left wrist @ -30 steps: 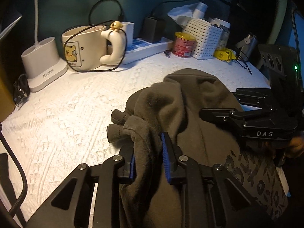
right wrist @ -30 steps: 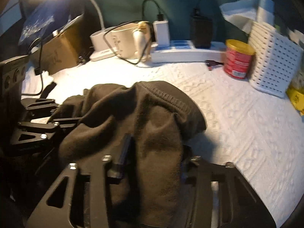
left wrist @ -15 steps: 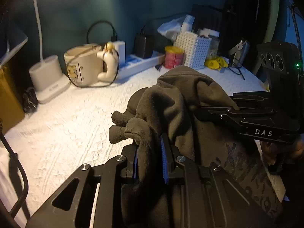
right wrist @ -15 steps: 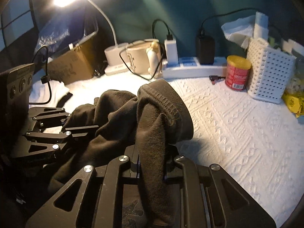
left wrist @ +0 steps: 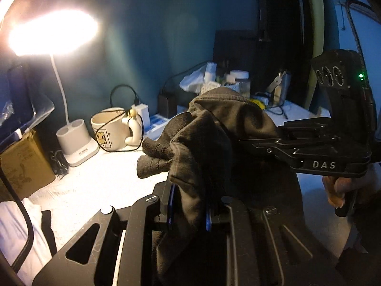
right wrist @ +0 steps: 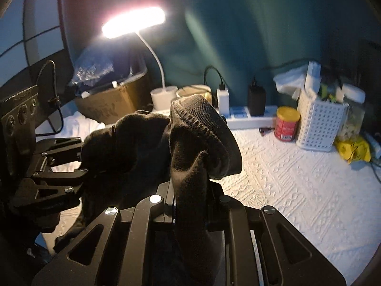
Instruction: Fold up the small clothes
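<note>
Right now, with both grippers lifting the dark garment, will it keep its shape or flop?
The dark garment will probably flop: it already droops in bunched folds between the left gripper and right gripper. It looks light and soft, so it will likely sag when laid down.

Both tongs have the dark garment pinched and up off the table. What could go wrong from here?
1. The left tongs and right tongs each pinch only a bunched fold of the dark garment, so it could slip out.
2. A loose end dangles and may get folded in crooked.
3. The mug and its cable sit close and could snag.
</note>
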Action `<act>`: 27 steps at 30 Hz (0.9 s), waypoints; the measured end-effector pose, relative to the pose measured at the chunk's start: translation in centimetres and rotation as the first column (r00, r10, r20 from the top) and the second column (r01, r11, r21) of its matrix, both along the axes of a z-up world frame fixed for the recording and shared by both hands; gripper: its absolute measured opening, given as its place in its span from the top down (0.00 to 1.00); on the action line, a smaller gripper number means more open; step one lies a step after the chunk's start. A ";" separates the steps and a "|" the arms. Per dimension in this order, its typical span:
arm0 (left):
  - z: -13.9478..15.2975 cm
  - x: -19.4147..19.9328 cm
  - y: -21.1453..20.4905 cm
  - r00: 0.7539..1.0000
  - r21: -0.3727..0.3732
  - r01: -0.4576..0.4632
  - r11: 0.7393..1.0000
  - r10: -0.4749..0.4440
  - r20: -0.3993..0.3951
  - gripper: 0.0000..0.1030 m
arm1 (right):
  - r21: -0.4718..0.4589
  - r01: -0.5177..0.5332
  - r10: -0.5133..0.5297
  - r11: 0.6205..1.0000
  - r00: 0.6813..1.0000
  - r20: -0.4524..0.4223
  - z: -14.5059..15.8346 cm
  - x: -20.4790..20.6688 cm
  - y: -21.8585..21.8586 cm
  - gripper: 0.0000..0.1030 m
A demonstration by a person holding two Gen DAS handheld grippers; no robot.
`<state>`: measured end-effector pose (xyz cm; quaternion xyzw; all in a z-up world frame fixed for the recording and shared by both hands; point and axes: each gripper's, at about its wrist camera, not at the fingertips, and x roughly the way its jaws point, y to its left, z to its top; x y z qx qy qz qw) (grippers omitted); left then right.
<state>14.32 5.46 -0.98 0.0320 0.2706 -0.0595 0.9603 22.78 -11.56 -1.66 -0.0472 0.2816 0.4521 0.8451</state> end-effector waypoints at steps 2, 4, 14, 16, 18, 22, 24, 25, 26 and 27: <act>0.4 -0.7 0.0 1.000 -0.011 -0.009 1.000 0.009 0.020 0.84 | 0.010 0.001 -0.001 1.000 1.000 0.013 0.8 -0.8 -0.4 0.84; 0.9 -1.3 0.0 0.999 -0.018 -0.015 1.000 0.015 0.042 0.84 | 0.016 0.002 -0.003 1.000 1.000 0.027 1.6 -1.6 -0.9 0.84; 3.5 -4.4 0.5 0.990 -0.073 -0.032 0.997 0.041 0.135 0.84 | 0.087 -0.006 0.001 0.996 0.998 0.064 4.8 -4.7 -2.6 0.84; 4.1 -5.0 1.1 0.988 -0.138 -0.009 0.990 0.029 0.149 0.84 | 0.104 -0.013 0.005 0.995 0.997 0.076 5.8 -5.4 -3.0 0.84; 4.5 -5.6 1.5 0.985 -0.164 -0.014 0.986 0.041 0.166 0.84 | 0.118 -0.020 0.010 0.993 0.996 0.088 6.5 -6.0 -3.3 0.84; 5.4 -7.0 1.6 0.976 -0.162 -0.028 0.986 0.062 0.208 0.84 | 0.141 -0.039 0.022 0.989 0.993 0.119 8.2 -7.2 -3.8 0.84; 5.9 -7.7 1.7 0.971 -0.160 -0.034 0.987 0.070 0.229 0.84 | 0.150 -0.048 0.028 0.988 0.991 0.130 8.8 -7.7 -3.9 0.84; 6.2 -8.0 1.7 0.968 -0.160 -0.034 0.987 0.072 0.238 0.84 | 0.160 -0.057 0.036 0.986 0.991 0.130 9.2 -8.0 -4.0 0.84; 6.4 -8.3 1.8 0.966 -0.158 -0.037 0.987 0.075 0.247 0.84 | 0.171 -0.065 0.043 0.983 0.991 0.130 9.6 -8.2 -4.1 0.84; 6.7 -8.6 1.9 0.964 -0.159 -0.040 0.987 0.080 0.254 0.84 | 0.177 -0.070 0.046 0.982 0.989 0.137 9.9 -8.5 -4.1 0.84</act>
